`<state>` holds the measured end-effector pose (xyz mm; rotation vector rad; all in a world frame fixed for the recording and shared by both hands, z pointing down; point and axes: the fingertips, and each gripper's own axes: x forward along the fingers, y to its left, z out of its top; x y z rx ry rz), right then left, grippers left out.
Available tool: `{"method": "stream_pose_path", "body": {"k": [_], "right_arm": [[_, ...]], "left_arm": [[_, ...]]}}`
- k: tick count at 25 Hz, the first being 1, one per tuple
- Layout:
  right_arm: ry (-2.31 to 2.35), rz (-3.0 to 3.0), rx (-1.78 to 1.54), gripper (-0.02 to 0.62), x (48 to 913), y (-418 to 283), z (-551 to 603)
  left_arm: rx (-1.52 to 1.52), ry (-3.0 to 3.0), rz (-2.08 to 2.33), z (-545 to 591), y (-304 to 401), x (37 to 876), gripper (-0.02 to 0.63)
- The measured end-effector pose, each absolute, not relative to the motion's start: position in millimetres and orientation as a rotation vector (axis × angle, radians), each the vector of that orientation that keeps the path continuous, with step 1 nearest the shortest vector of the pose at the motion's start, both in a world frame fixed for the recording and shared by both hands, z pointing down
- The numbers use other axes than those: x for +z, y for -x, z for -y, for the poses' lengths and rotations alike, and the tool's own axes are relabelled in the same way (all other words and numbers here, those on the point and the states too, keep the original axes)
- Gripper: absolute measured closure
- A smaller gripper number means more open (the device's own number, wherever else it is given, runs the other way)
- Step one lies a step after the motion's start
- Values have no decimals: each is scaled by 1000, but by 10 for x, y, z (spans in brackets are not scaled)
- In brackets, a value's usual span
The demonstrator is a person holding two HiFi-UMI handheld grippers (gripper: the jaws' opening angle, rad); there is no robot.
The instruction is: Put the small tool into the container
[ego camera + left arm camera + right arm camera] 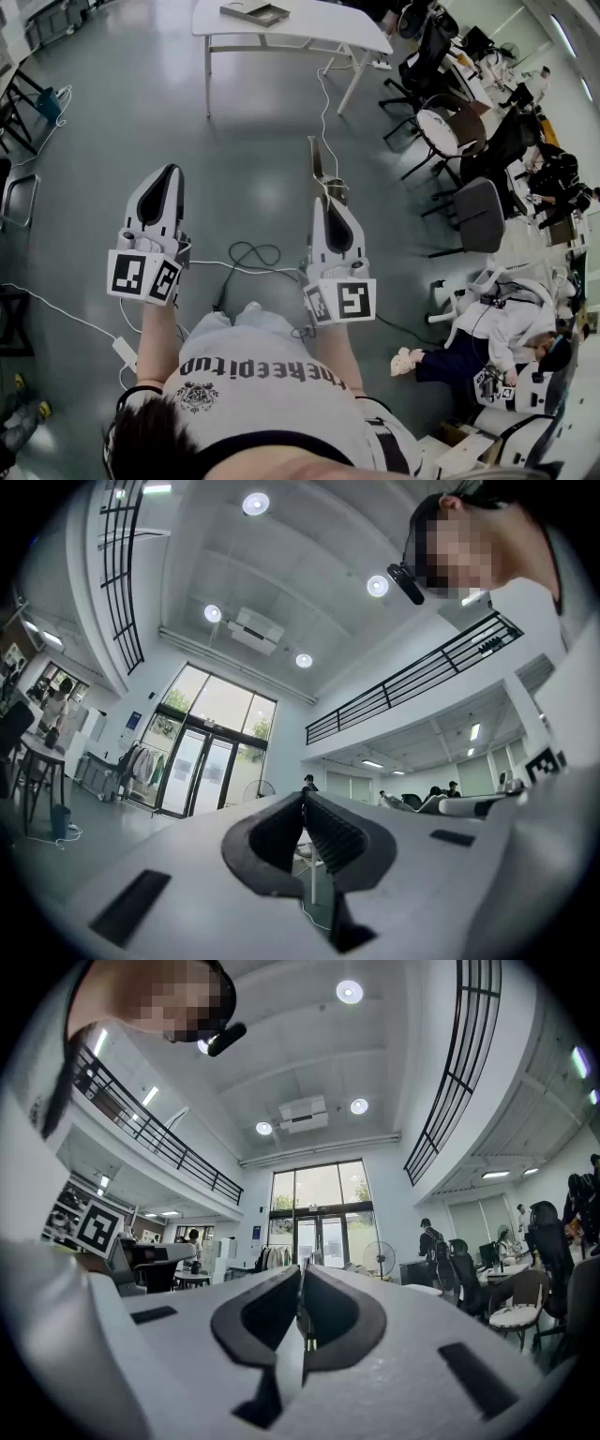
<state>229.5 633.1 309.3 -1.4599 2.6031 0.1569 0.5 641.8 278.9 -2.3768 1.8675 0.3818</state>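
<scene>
In the head view both grippers are held out over a grey floor, pointing away from me. My right gripper (328, 199) is shut on a thin, flat metal tool (317, 161) that sticks out past its tips. The right gripper view shows those jaws (302, 1271) closed, with the tool's pale edge (303, 1340) pinched between the pads. My left gripper (170, 172) is to the left at about the same height. Its tips (303, 797) meet with nothing between them. A white table (309, 28) stands far ahead with a flat dark item (255, 12) on it. I see no clear container.
Cables (248, 255) trail over the floor below the grippers, and a power strip (125, 352) lies at lower left. Office chairs (469, 211) crowd the right side. A person (487, 337) sits on the floor at the right.
</scene>
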Motion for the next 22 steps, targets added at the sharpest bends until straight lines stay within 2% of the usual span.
{"method": "stream_pose_path", "body": {"k": [22], "right_arm": [[1379,-2549,88,581,3072,-2713,-6354]], "left_arm": [[372,2343,-1882,-6540,-392,2743,591]]}}
